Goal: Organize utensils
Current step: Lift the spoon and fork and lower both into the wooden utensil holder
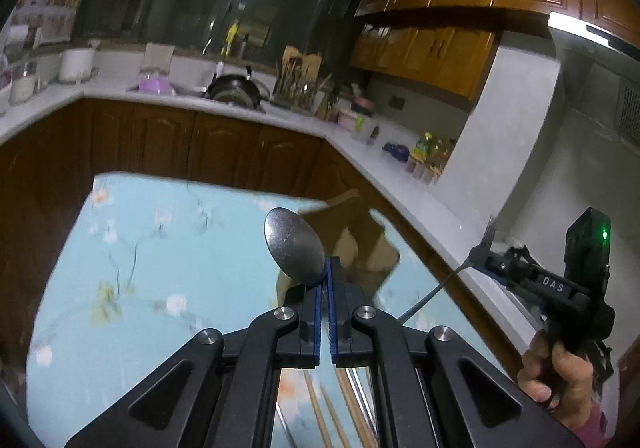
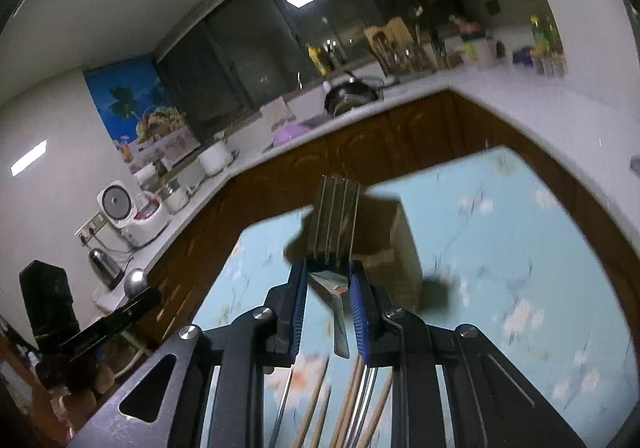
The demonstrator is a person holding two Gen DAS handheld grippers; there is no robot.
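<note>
Left jaws clamped on spoon (image 1: 294, 246), right jaws on fork (image 2: 334, 224), both upright.

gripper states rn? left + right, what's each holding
Left gripper: closed on a metal spoon, bowl sticking out past the fingertips.
Right gripper: closed on a metal fork, tines pointing forward, handle trailing back between the fingers.

Floral blue tablecloth (image 2: 500, 248) under a brown box (image 2: 394, 244), chopsticks (image 2: 320, 408) nearest.
</note>
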